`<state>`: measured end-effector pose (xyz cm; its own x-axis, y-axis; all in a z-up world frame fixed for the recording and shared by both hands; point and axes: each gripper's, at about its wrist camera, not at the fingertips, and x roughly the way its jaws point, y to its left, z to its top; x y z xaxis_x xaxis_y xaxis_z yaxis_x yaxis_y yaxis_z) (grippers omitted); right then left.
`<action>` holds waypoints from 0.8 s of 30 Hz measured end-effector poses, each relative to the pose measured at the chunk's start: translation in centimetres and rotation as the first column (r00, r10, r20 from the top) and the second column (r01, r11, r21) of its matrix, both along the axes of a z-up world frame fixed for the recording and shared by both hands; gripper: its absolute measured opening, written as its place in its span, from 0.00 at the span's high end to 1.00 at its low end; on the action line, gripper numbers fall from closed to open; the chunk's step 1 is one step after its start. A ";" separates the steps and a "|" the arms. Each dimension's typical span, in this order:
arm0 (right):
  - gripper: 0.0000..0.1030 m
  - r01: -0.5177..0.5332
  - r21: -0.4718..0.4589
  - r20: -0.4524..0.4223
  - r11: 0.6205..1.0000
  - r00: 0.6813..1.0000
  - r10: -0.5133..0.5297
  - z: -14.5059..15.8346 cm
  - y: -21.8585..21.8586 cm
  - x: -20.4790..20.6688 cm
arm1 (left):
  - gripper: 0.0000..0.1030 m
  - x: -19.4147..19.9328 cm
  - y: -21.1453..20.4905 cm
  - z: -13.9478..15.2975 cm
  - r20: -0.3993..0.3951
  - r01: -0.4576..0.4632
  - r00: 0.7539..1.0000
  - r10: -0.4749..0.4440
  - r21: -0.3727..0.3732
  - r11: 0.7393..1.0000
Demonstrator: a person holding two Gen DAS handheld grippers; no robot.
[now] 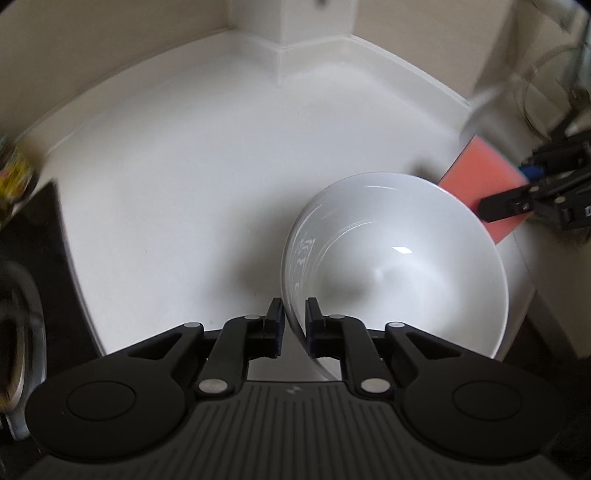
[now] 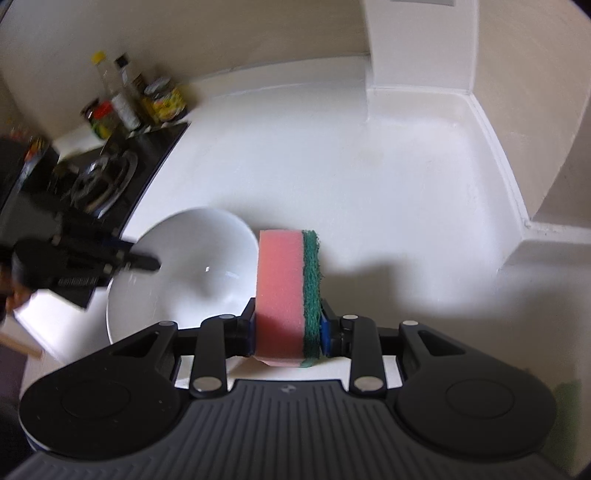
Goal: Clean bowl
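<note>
A white bowl (image 1: 399, 266) is held tilted above the white counter (image 1: 203, 184). My left gripper (image 1: 294, 325) is shut on the bowl's near rim, one finger inside and one outside. My right gripper (image 2: 288, 332) is shut on a pink sponge (image 2: 280, 291) with a green scouring side, held upright just right of the bowl (image 2: 192, 266). In the left wrist view the sponge (image 1: 484, 177) sits behind the bowl's far rim, with the right gripper (image 1: 517, 203) on it. In the right wrist view the left gripper (image 2: 147, 263) grips the bowl's left rim.
A black stove top (image 2: 110, 177) with a burner lies left of the counter. Several bottles and jars (image 2: 136, 99) stand behind it against the wall. A wall corner post (image 1: 314, 33) rises at the back. Glassware (image 1: 546, 85) stands at the far right.
</note>
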<state>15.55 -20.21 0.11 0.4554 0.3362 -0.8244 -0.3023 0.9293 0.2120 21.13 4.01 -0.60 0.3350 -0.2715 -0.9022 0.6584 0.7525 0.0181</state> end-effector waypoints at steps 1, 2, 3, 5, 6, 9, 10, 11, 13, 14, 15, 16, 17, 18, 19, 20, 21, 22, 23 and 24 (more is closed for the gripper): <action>0.74 -0.014 -0.007 -0.003 1.000 1.000 0.014 0.0 0.0 0.0 | 0.90 -0.1 -0.8 -0.2 0.007 0.051 0.999 -0.051 0.016 0.999; 0.74 -0.017 -0.008 -0.001 1.000 1.000 0.017 0.0 0.0 0.1 | 0.90 0.2 -1.1 -0.1 0.008 0.091 0.996 -0.091 0.021 0.996; 0.74 -0.015 -0.009 0.004 1.000 1.000 0.015 0.0 -0.1 0.3 | 0.90 0.7 -1.6 -0.1 0.006 0.148 0.989 -0.148 0.023 0.989; 0.74 -0.004 -0.011 0.017 1.000 1.000 0.004 0.0 0.1 0.6 | 0.91 1.7 -2.3 -0.3 0.001 0.205 0.979 -0.205 0.016 0.979; 0.74 0.008 -0.011 0.025 1.000 1.000 -0.007 0.0 0.1 0.9 | 0.91 2.2 -2.5 -0.3 -0.004 0.198 0.980 -0.198 0.012 0.980; 0.74 0.022 -0.003 0.028 1.000 0.999 -0.022 0.0 0.0 1.0 | 0.88 3.1 -2.4 -0.2 -0.021 0.074 0.997 -0.074 -0.013 0.997; 0.74 0.023 0.002 0.029 1.000 0.999 -0.023 -0.1 0.0 0.9 | 0.85 3.1 -2.1 -0.1 -0.029 0.008 1.000 -0.009 -0.021 1.000; 0.74 0.024 0.009 0.030 1.000 0.999 -0.024 -0.1 -0.2 0.7 | 0.83 2.9 -1.7 0.0 -0.040 -0.066 0.997 0.065 -0.025 0.998; 0.74 0.038 0.035 0.028 0.999 0.999 -0.039 -0.2 -0.6 0.4 | 0.86 2.1 -1.1 -0.3 -0.057 -0.166 0.985 0.164 -0.036 0.985; 0.74 0.050 0.049 0.029 0.998 0.998 -0.051 -0.3 -0.8 0.2 | 0.88 1.6 -0.8 -0.4 -0.063 -0.203 0.978 0.200 -0.042 0.978; 0.74 0.066 0.069 0.031 0.995 0.997 -0.068 -0.5 -1.1 -0.2 | 0.92 1.1 -0.6 -0.6 -0.066 -0.229 0.972 0.226 -0.045 0.972; 0.74 0.070 0.078 0.028 0.994 0.997 -0.072 -0.6 -1.1 -0.4 | 0.94 0.6 -0.8 -0.6 -0.058 -0.214 0.976 0.211 -0.040 0.976; 0.74 0.066 0.078 0.024 0.995 0.997 -0.069 -0.6 -1.2 -0.7 | 0.94 0.1 -1.0 -0.7 -0.050 -0.198 0.979 0.196 -0.035 0.980; 0.74 0.053 0.064 0.024 0.996 0.998 -0.055 -0.5 -1.1 -1.0 | 0.93 -0.3 -1.2 -0.7 -0.043 -0.179 0.983 0.177 -0.030 0.983; 0.74 0.034 0.047 0.023 0.998 0.999 -0.035 -0.4 -1.0 -1.2 | 0.93 -0.1 -1.5 -0.7 -0.040 -0.143 0.989 0.142 -0.027 0.989; 0.74 0.019 0.034 0.021 0.999 1.000 -0.019 -0.3 -0.9 -1.2 | 0.93 0.2 -1.8 -0.7 -0.036 -0.107 0.994 0.106 -0.023 0.994; 0.74 0.011 0.028 0.020 1.000 1.000 -0.011 -0.3 -0.9 -1.1 | 0.93 0.4 -2.1 -0.7 -0.033 -0.071 0.997 0.070 -0.019 0.997; 0.74 0.005 0.022 0.021 1.000 1.000 -0.006 -0.2 -0.9 -0.9 | 0.93 0.7 -2.4 -0.8 -0.030 -0.035 0.999 0.034 -0.015 0.999; 0.74 0.000 0.017 0.023 1.000 1.000 -0.001 -0.2 -1.0 -0.7 | 0.93 0.9 -2.7 -0.8 -0.027 0.001 1.000 -0.002 -0.011 1.000; 0.74 0.000 0.012 0.027 1.000 1.000 0.000 -0.2 -1.0 -0.4 | 0.93 1.2 -3.0 -0.8 -0.024 0.038 0.999 -0.038 -0.007 0.999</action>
